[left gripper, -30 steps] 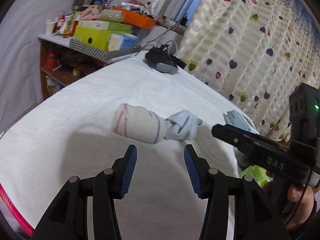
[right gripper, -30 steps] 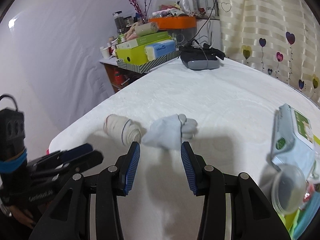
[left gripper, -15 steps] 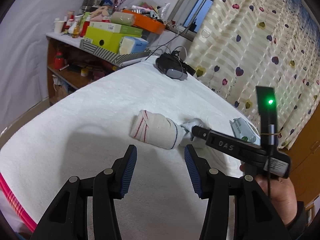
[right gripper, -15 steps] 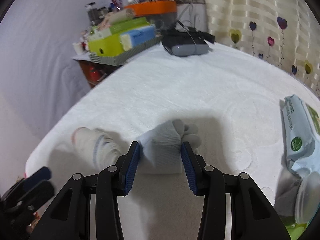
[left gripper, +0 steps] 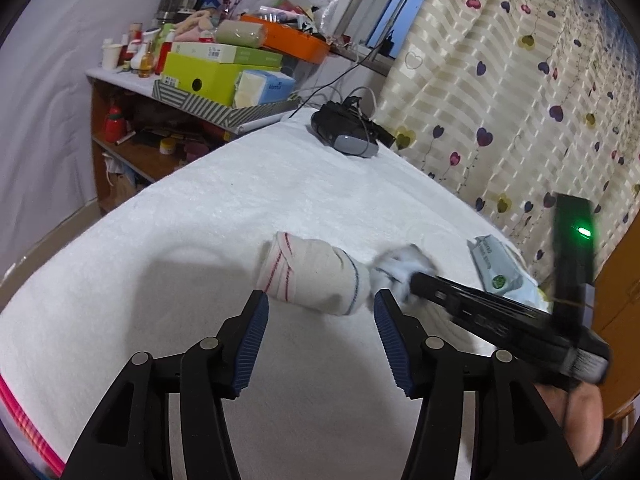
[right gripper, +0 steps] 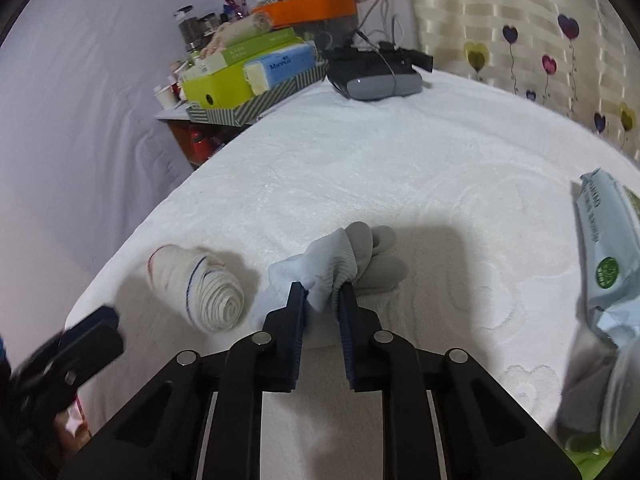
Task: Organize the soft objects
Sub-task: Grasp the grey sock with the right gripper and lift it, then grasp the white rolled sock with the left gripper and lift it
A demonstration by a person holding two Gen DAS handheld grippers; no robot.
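The right claw (right gripper: 322, 294) has just closed, pinching the pale blue sock (right gripper: 340, 258) on the white bed (right gripper: 400, 168); the left claw (left gripper: 318, 314), jaws just widened, empty, faces the rolled cream sock (left gripper: 316, 276); nothing looks sorted yet

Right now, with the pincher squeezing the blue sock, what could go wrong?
1. The right gripper, whose jaws have just been closing, pinches only the blue-grey sock at its bunched cuff, so it might slip out when lifted.
2. The white striped sock roll lies close beside it, and dragging could nudge or unroll it.
3. The left gripper is open close by, so the two tools might bump.
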